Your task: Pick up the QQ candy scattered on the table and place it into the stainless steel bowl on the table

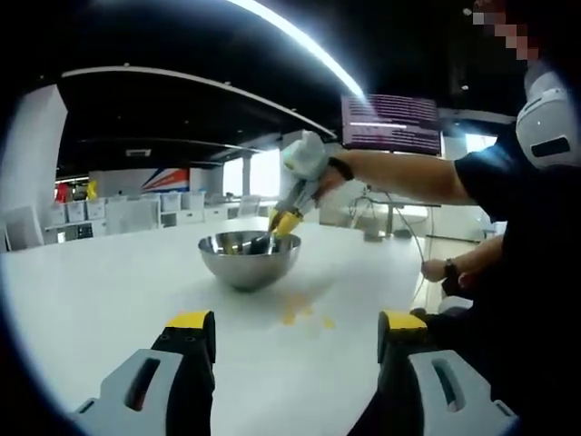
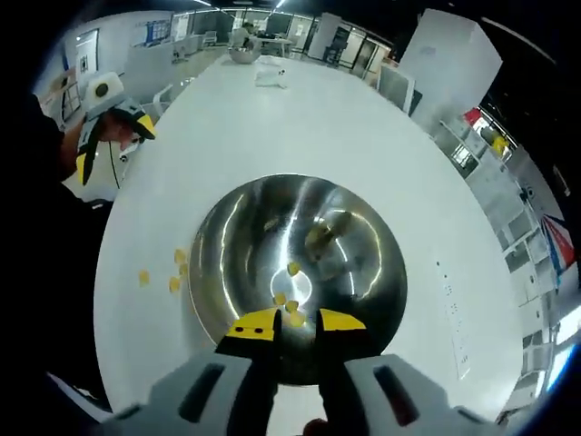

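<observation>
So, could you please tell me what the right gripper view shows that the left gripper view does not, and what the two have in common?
Right gripper view alone: the inside of the stainless steel bowl from above, with several yellow candies lying in it, and the right gripper, slightly open, empty.

Left gripper view alone: the bowl's outer side, the person's arm reaching over it, and the left gripper wide open near the table.

Both: the white table, the bowl, loose candies on the table beside the bowl, and each other's gripper.
</observation>
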Demonstrator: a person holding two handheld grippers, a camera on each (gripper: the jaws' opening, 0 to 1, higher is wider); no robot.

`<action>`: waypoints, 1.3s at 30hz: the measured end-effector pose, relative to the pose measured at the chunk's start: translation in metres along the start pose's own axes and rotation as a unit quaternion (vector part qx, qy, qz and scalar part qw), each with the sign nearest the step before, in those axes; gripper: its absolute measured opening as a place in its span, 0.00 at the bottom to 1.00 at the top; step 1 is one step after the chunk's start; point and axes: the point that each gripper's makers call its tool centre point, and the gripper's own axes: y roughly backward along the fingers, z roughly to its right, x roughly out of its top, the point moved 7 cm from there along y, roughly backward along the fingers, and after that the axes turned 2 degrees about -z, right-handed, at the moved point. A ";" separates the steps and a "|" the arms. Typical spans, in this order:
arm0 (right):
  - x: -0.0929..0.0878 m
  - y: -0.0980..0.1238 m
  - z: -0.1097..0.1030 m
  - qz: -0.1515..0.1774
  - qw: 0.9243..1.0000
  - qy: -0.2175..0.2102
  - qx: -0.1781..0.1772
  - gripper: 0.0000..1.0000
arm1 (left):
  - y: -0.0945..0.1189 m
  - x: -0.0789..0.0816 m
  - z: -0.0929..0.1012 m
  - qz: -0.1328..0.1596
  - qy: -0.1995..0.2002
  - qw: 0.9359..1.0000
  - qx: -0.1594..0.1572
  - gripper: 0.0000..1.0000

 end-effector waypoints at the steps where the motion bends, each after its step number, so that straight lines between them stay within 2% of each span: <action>1: 0.000 0.000 0.000 0.000 1.000 0.000 0.000 0.19 | 0.000 0.000 0.000 0.000 0.000 1.000 0.001 0.73; 9: 0.003 0.012 0.000 0.007 1.000 -0.002 -0.009 0.19 | 0.001 0.001 0.000 0.002 0.000 1.000 0.001 0.73; 12: 0.003 0.023 -0.004 0.022 1.000 -0.006 -0.016 0.19 | -0.001 0.002 0.001 0.003 0.000 1.000 -0.001 0.74; 16: 0.000 0.041 -0.017 0.073 0.997 -0.022 -0.026 0.19 | -0.003 0.004 0.001 0.010 0.002 1.000 -0.003 0.75; 20: -0.012 0.062 -0.040 0.144 0.988 -0.048 -0.040 0.19 | -0.005 0.003 0.002 0.006 -0.001 1.000 -0.004 0.75; 26: -0.042 0.084 -0.068 0.218 0.967 -0.098 -0.083 0.18 | -0.006 0.003 0.003 0.001 0.000 1.000 -0.003 0.76; 29: -0.052 0.096 -0.082 0.257 0.954 -0.119 -0.102 0.18 | -0.005 0.005 0.003 0.002 -0.001 1.000 -0.001 0.76; 30: -0.055 0.100 -0.089 0.274 0.947 -0.130 -0.110 0.18 | -0.005 0.005 0.003 0.002 -0.002 1.000 0.000 0.76; 33: -0.062 0.105 -0.102 0.304 0.934 -0.145 -0.121 0.18 | -0.006 0.007 0.002 0.005 -0.002 1.000 0.002 0.76; 34: -0.066 0.107 -0.108 0.317 0.927 -0.153 -0.127 0.18 | -0.007 0.007 0.002 0.005 -0.003 1.000 0.003 0.76; 39: -0.078 0.100 -0.139 0.378 0.897 -0.181 -0.140 0.18 | -0.011 0.005 0.001 0.006 0.001 1.000 0.000 0.76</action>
